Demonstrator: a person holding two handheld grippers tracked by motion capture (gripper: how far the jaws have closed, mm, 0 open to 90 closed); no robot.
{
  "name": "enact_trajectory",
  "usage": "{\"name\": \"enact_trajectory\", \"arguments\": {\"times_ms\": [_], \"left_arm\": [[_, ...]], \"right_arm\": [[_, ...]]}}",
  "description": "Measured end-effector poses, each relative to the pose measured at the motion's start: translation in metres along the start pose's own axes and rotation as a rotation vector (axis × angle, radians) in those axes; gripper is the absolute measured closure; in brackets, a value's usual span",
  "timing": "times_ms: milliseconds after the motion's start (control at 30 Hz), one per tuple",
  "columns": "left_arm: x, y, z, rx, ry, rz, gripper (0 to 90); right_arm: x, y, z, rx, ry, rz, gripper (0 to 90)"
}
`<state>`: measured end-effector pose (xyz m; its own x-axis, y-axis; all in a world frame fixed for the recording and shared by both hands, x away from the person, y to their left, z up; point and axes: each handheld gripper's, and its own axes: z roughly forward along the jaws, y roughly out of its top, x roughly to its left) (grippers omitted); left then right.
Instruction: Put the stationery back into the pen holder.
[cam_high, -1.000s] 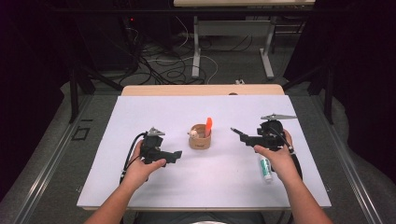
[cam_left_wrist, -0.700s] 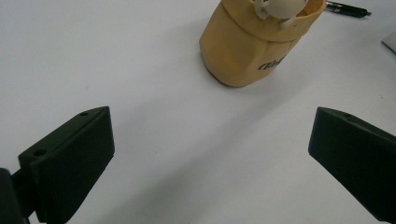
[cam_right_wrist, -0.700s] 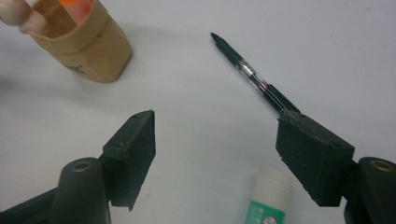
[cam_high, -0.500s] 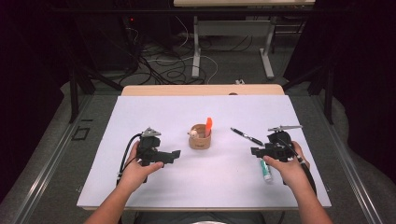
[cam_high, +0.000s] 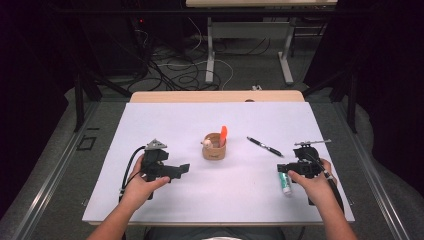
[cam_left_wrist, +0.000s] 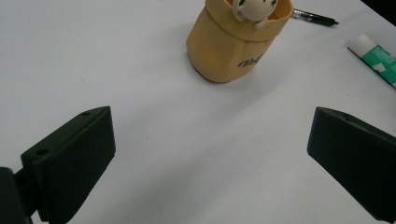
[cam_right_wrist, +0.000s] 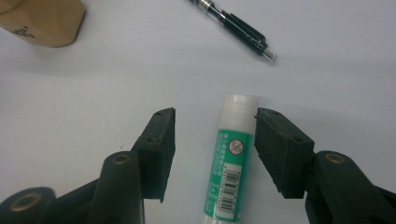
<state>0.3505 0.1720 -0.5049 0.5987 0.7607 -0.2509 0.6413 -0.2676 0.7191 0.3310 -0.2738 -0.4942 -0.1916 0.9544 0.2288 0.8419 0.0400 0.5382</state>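
Two hand-held grippers are working near the worktop's front edge. Your right hand-held gripper (cam_right_wrist: 212, 140) is straddling the glue stick (cam_right_wrist: 229, 161) lying by the front right corner; its jaws have just been closing, pads not yet pressing. Your left hand-held gripper (cam_left_wrist: 210, 154) is hovering wide open and empty. Farther back, the cup (cam_high: 214, 147) is standing mid-worktop, the pen (cam_high: 264, 146) lying right of it.

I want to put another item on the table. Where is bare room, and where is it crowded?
Bare: the far strip of the white mat behind the cup, and the near middle between the left gripper and the glue stick. Crowded: the right side, with the pen, glue stick and right gripper.
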Motion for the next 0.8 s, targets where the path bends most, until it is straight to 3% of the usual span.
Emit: {"name": "enact_trajectory", "arguments": {"times_ms": [167, 400, 633, 800], "left_arm": [[0.002, -0.001, 0.003, -0.003, -0.002, -0.02, 1.8], [0.001, -0.003, 0.008, 0.033, -0.008, -0.008, 2.2], [0.0, -0.004, 0.009, 0.032, -0.011, -0.012, 2.2], [0.001, -0.005, 0.011, 0.032, -0.013, -0.016, 2.3]], "right_arm": [[-0.006, -0.003, 0.004, 0.056, -0.024, 0.033, 49.2], [-0.011, -0.005, 0.008, 0.129, -0.006, 0.101, 54.3], [-0.016, -0.007, 0.013, 0.201, 0.0, 0.156, 56.6], [-0.018, -0.009, 0.018, 0.244, 0.006, 0.16, 57.4]]}}
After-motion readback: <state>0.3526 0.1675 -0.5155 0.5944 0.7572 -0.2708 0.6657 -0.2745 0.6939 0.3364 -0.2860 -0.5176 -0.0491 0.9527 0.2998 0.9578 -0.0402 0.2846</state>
